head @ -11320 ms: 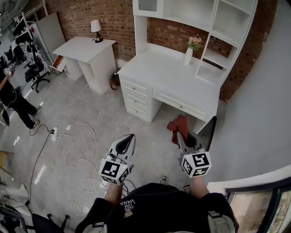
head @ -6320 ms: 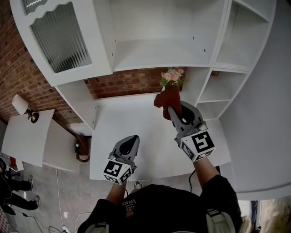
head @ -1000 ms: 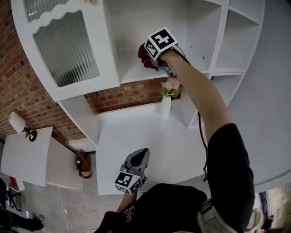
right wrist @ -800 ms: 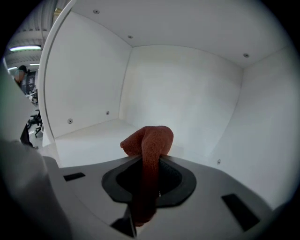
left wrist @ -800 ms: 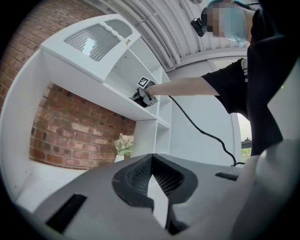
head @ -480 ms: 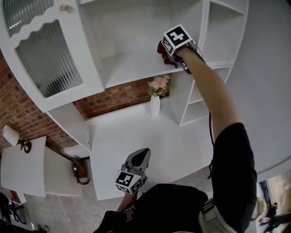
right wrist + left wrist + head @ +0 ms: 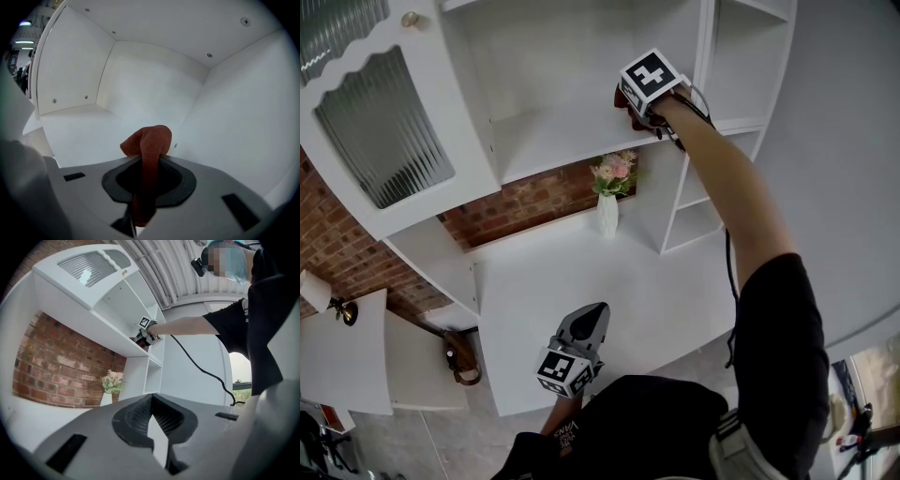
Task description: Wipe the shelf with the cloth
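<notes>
Down by the tabletop's [image 7: 534, 309] front edge, the left claw [image 7: 593, 314] hangs closed on nothing, probably parked clear because one arm can do the wiping. Further back, a vase of flowers [image 7: 608, 212] stands at the tabletop's rear edge. Above it, at the shelf's [image 7: 553, 131] right end beside the side wall, the right claw [image 7: 145, 160] is clamped on the cloth [image 7: 149, 139]. A wad juts past the jaws, so fabric rather than the claw meets the board.

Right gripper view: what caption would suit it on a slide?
Right gripper clamps a red cloth inside a white shelf compartment.
</notes>
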`<state>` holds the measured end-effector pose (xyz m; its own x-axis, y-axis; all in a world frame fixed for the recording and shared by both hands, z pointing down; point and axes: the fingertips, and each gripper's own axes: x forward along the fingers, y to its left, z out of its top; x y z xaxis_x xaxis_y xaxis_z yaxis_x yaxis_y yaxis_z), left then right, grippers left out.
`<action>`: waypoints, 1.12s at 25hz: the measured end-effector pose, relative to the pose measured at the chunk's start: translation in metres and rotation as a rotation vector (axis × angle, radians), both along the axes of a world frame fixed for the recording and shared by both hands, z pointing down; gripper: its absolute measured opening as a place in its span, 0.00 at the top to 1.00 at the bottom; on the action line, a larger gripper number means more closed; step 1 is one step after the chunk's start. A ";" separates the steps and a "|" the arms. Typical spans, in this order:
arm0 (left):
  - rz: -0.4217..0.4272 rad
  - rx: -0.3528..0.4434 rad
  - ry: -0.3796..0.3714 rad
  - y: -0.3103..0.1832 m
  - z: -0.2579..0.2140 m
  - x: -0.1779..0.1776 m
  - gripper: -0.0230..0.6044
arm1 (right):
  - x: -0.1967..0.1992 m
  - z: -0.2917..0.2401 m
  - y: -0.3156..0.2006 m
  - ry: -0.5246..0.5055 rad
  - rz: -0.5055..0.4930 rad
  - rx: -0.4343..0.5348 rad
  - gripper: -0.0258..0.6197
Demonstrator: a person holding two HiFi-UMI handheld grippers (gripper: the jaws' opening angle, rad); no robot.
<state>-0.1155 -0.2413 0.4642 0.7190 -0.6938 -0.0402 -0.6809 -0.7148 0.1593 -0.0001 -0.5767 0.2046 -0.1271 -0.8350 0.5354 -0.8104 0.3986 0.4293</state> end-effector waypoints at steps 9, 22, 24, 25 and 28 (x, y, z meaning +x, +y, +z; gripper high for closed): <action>-0.020 0.003 -0.004 0.004 -0.001 -0.006 0.95 | -0.074 -0.020 0.033 -0.216 -0.226 -0.008 0.87; -0.124 0.001 -0.015 0.021 0.004 -0.035 0.95 | -0.244 -0.019 0.117 -0.555 -0.588 -0.181 0.87; -0.139 0.000 -0.015 0.024 0.005 -0.041 0.95 | -0.255 -0.015 0.122 -0.586 -0.592 -0.206 0.87; -0.143 -0.001 -0.015 0.025 0.005 -0.043 0.95 | -0.259 -0.013 0.123 -0.594 -0.591 -0.215 0.87; -0.143 0.002 -0.009 0.026 0.005 -0.046 0.95 | -0.265 -0.007 0.125 -0.580 -0.581 -0.220 0.87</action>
<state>-0.1614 -0.2153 0.4692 0.6128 -0.7895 -0.0351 -0.7776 -0.6103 0.1514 -0.2651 -0.4513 0.1977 -0.8081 -0.4363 0.3957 -0.5188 0.8454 -0.1274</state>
